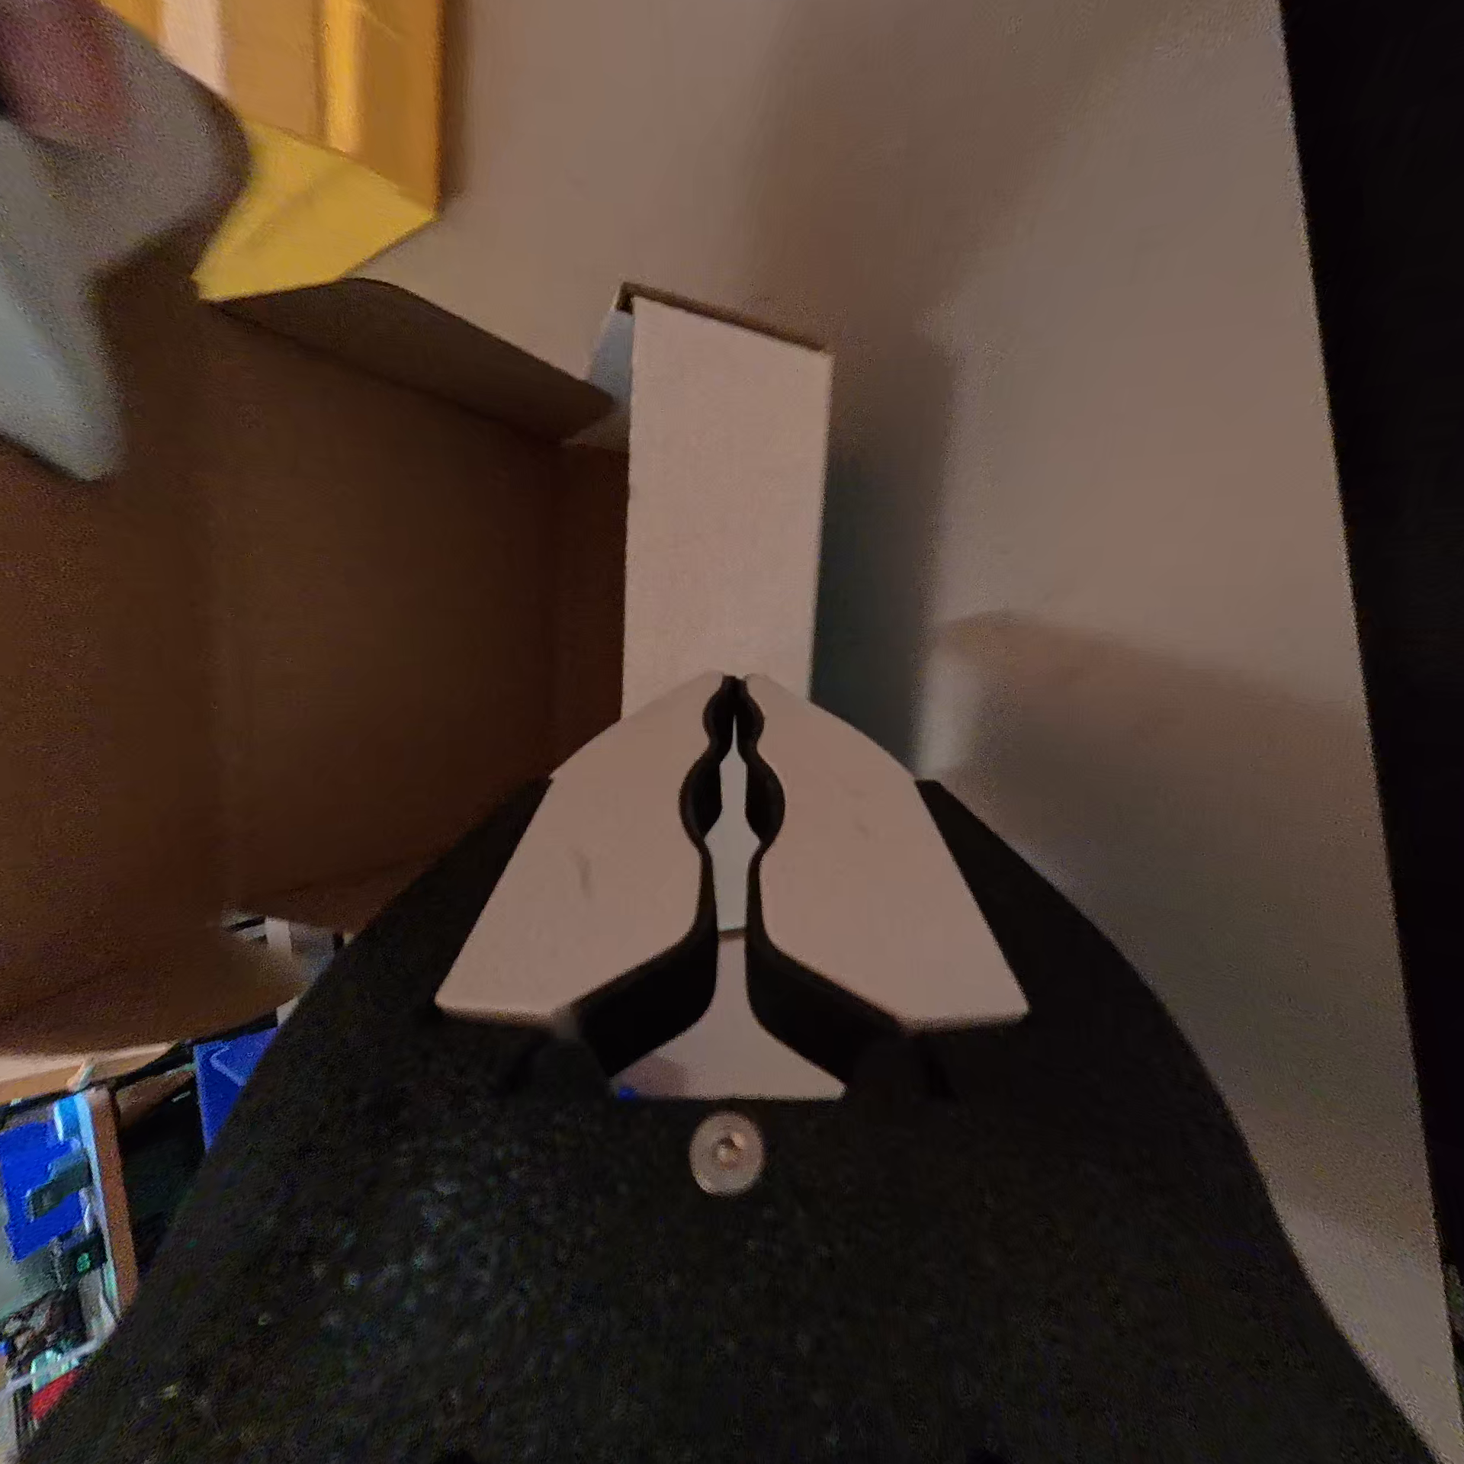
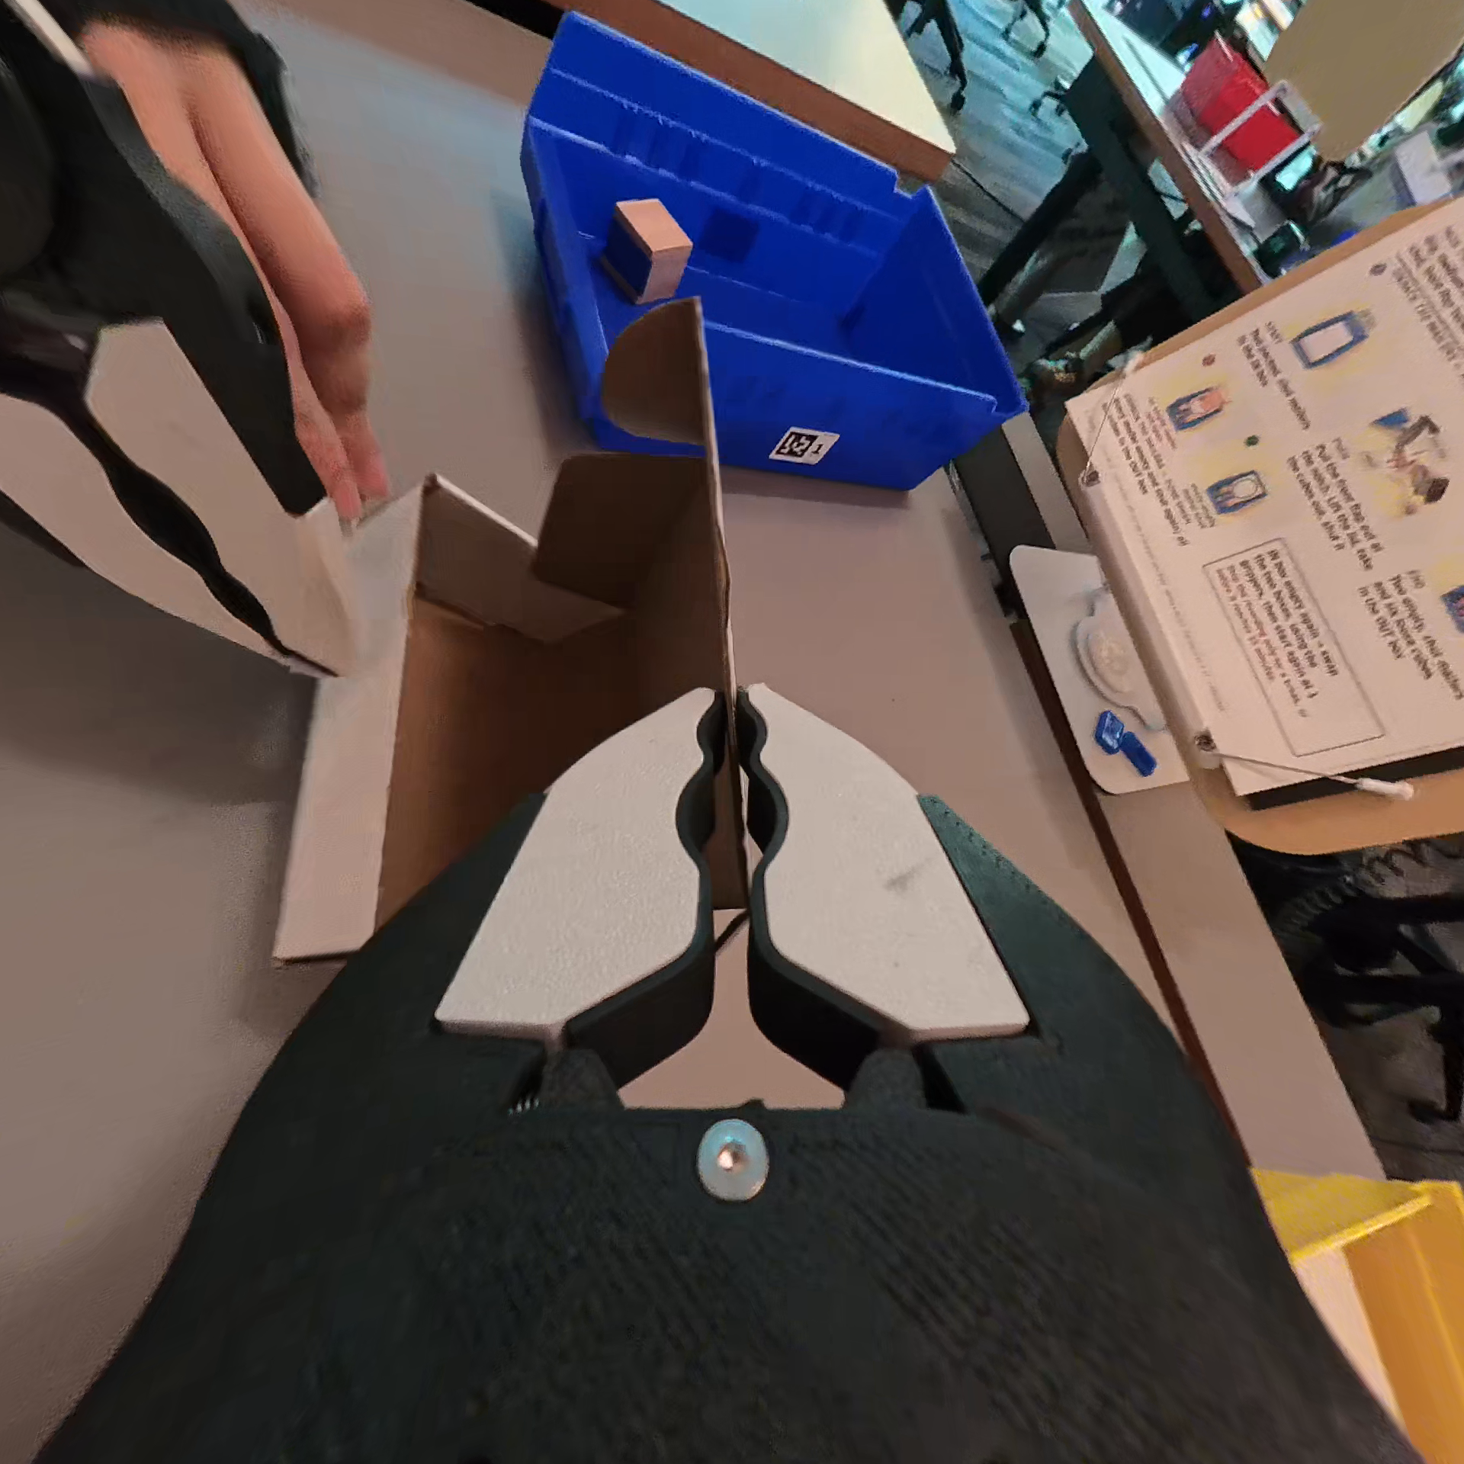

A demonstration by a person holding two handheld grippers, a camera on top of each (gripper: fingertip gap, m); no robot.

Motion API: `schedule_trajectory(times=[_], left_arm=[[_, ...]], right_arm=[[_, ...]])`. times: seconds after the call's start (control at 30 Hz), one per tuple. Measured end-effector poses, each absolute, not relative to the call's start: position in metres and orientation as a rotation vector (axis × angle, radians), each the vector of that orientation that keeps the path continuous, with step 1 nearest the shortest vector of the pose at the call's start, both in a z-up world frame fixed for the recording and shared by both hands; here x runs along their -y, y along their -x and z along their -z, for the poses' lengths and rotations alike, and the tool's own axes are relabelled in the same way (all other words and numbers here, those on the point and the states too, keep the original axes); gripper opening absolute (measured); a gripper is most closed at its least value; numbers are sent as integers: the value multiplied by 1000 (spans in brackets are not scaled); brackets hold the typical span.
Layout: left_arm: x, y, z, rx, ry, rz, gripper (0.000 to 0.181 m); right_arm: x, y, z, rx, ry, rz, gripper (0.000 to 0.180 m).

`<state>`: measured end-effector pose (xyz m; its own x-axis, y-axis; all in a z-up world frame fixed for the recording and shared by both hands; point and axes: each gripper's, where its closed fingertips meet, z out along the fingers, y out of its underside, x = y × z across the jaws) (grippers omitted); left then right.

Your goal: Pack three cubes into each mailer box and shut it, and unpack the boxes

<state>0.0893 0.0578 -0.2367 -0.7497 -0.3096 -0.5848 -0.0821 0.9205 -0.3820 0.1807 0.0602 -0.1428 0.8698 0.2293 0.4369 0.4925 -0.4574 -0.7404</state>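
Right wrist view, centre of frame: right tool [image 2: 733, 701] clamped on the thin edge of a mailer box [image 2: 507, 681] flap [image 2: 685, 507] — the brown cardboard panel standing upright between the two grey fingers [image 2: 602, 863], its rounded tab at the top. Box open on the grey table [image 2: 158, 832], brown inside, white outside, a second flap folded inward at its far end. At the upper left of the same frame, the left tool [image 2: 317, 657] with its tip touching the box's white left wall, a person's hand [image 2: 261, 261] behind it, blurred.

Upper centre of the frame: a blue bin [image 2: 792, 380] on the table beyond the box, with a wooden cube [image 2: 650, 249] and a blue cube [image 2: 729, 234] on its floor, apart from each other. A small white sticker on the bin's near wall. At the right edge, an instruction sheet [image 2: 1283, 507] on a tan board, and below it a white card with small blue pieces [image 2: 1121, 741]. Lower right corner: a yellow bin [image 2: 1370, 1283], partly cut off.

Left wrist view: left tool [image 1: 733, 681] with tips pressed together, nothing seen between them — a narrow white box panel [image 1: 725, 507] directly beyond the tips, contact not clear. Brown cardboard filling the left of the frame, blurred; yellow bin [image 1: 317, 214] at the upper left; the right tool's grey finger [image 1: 71, 348] blurred in the upper-left corner.
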Motion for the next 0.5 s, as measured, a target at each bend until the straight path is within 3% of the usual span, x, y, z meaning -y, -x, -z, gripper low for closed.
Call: schedule_trajectory(times=[0.17,0.3,0.5], left_arm=[[-46,-110,199,-2148,371,764,0],[-90,-143,211,-1981,536,516,0],[-75,-153,257,-2101,595,571,0]], right_arm=[[-56,-189,143,624,2094,403,2],[-57,-194,142,630,2079,402,2],[-66,-227,138,528,2086,489,3]])
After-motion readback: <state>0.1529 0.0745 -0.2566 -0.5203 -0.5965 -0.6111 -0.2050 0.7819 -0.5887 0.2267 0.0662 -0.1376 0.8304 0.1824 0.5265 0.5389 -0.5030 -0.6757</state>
